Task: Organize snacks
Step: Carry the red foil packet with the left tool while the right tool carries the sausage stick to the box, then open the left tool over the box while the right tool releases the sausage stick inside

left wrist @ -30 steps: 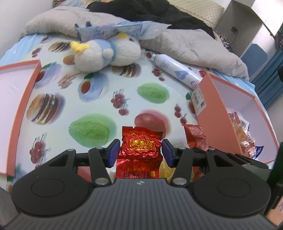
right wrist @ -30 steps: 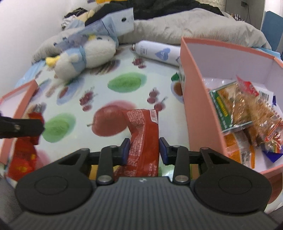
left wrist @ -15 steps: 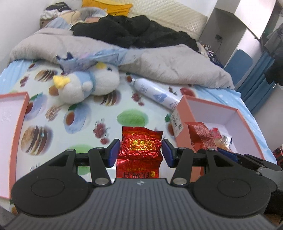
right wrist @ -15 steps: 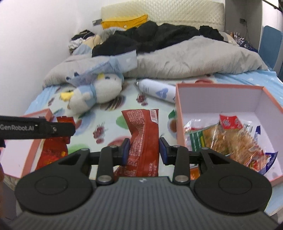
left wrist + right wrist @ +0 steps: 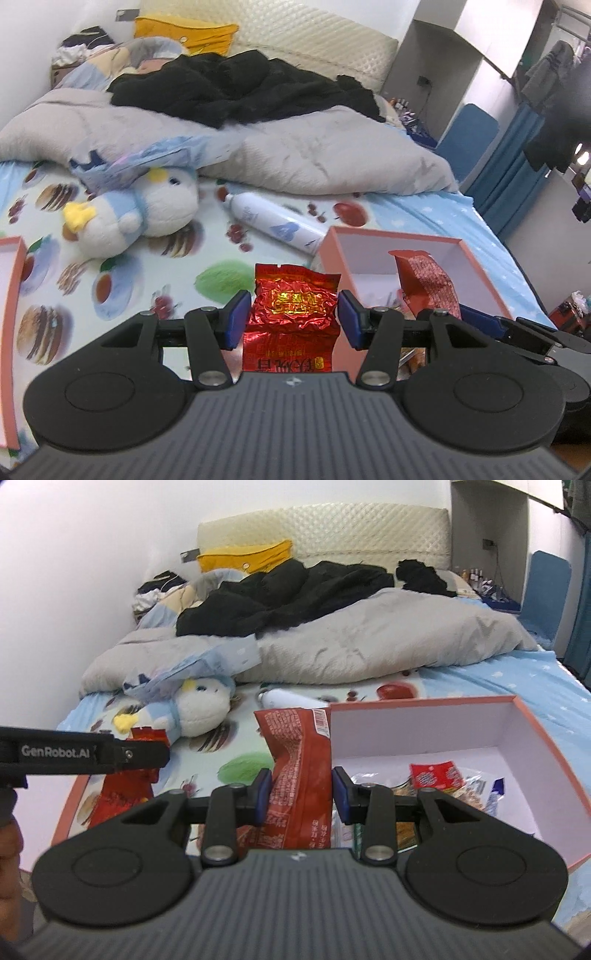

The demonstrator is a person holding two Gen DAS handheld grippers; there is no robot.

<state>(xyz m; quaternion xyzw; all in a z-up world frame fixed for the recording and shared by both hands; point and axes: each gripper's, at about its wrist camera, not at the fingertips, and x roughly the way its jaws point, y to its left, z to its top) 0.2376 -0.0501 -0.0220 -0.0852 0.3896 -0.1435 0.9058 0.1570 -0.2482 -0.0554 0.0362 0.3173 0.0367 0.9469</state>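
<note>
My left gripper [image 5: 293, 319] is shut on a crinkled red foil packet with gold print [image 5: 293, 314], held above the bed just left of the pink box [image 5: 480, 266]. My right gripper [image 5: 302, 794] is shut on a red-brown snack bag [image 5: 301, 760], held by the box's left wall [image 5: 436, 705]. The box holds several snack packs [image 5: 436, 775]. The left gripper also shows in the right wrist view [image 5: 85, 753], at the left, with its red packet [image 5: 122, 794]. The snack bag also shows in the left wrist view [image 5: 424, 284], over the box.
The bed has a fruit-print sheet [image 5: 221, 280]. A plush bird [image 5: 140, 218] and a white spray can [image 5: 280, 225] lie behind the box. A grey duvet [image 5: 314, 147] and black clothes [image 5: 236, 85] lie further back. The pink box lid [image 5: 11, 295] lies at the left.
Both grippers have risen and pulled back with their packets, so more of the bed and room shows. The right gripper's bag now hangs by the box's left wall.
</note>
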